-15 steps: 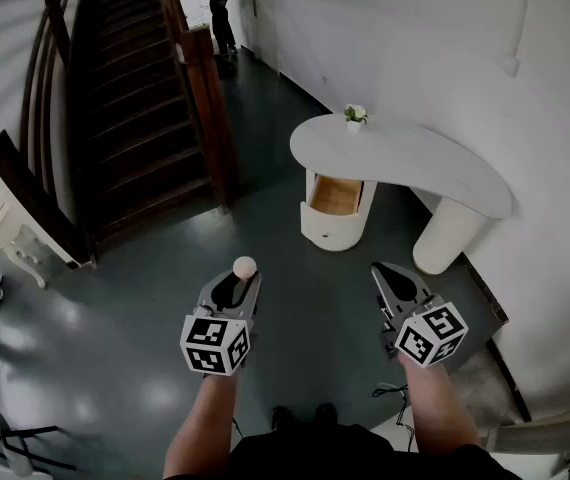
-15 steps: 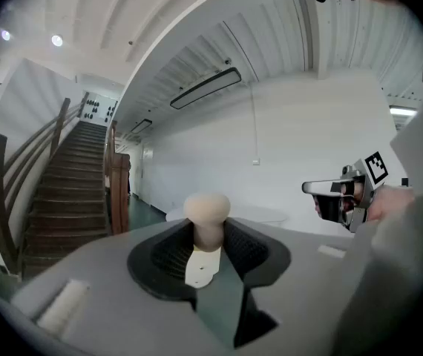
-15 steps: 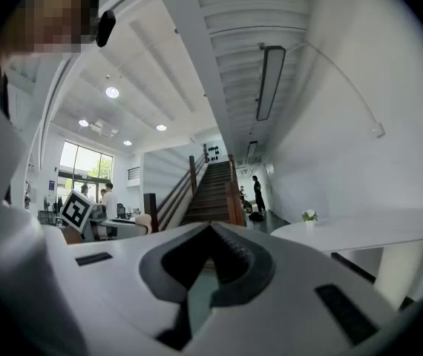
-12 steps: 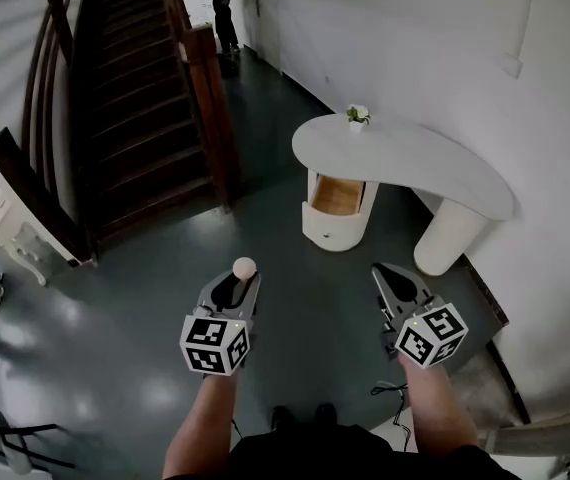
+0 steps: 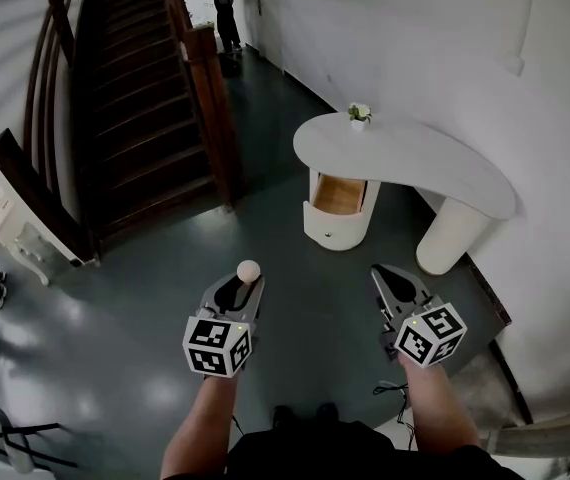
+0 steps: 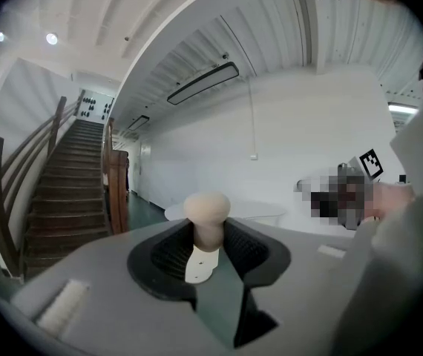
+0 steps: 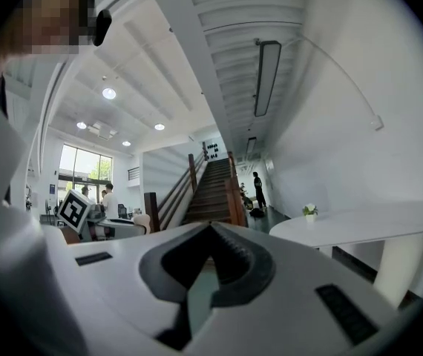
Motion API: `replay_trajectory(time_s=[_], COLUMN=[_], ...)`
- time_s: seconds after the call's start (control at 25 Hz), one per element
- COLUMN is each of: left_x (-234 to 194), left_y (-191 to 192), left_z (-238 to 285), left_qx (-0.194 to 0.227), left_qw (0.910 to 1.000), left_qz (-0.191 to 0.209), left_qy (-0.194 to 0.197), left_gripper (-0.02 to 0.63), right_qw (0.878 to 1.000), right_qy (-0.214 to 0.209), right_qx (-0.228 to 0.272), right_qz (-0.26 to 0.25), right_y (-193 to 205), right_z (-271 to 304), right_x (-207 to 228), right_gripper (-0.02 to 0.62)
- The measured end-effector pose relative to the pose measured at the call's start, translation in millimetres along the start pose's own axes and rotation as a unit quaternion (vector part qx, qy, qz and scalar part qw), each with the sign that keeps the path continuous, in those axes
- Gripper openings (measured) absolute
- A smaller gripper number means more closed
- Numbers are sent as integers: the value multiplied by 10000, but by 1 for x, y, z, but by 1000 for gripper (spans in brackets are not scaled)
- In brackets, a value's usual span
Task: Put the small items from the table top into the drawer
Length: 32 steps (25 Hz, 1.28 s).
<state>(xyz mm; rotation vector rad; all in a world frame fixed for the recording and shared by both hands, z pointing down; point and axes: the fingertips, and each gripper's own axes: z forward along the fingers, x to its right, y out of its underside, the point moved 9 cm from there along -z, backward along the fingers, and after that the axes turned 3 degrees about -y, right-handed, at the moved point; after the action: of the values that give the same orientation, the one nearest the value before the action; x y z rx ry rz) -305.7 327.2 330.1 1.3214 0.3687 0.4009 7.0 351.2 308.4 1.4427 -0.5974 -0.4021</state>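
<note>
Holding both grippers out front, side by side and well apart, tips angled slightly toward each other. Reaching forward on bare arms, left forearm (image 5: 200, 418) and right forearm (image 5: 433, 408) both stretched out from the body. Got the left gripper (image 5: 239, 284) clamped on a small round-headed peg (image 5: 248, 268), fingers (image 6: 168, 252) pinching the stem, head poking out past the tips. Carrying the right gripper (image 5: 391, 278) with its fingers pressed together and nothing in between. Showing a marker cube at the back of each: left cube (image 5: 215, 346), right cube (image 5: 431, 333).
</note>
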Motion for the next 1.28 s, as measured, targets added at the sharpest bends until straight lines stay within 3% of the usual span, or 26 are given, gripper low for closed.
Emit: replay_trajectory(time_s=[0.24,0.72,1.0,1.28], left_x=[9,39,23,-21], left_y=[-4,3,4,12], left_z=[6,35,82,151], left_qx=[32,19,-2,-69], left_qw=[10000,10000,9998,9993], left_qz=[-8,-43,-123,-316], left_qy=[-41,0,124,195], left_gripper=[133,135,135,135], right_qw=[9999,9997,9991,9973], right_qy=[-127,4,239,568], right_qx=[-66,-185,-265,-416], right_qz=[-36,128,212,225], right_y=[0,16,18,24], right_z=[-13,-38,-14,45], right_x=[11,49,82,125], right_gripper=[11,11,11,11])
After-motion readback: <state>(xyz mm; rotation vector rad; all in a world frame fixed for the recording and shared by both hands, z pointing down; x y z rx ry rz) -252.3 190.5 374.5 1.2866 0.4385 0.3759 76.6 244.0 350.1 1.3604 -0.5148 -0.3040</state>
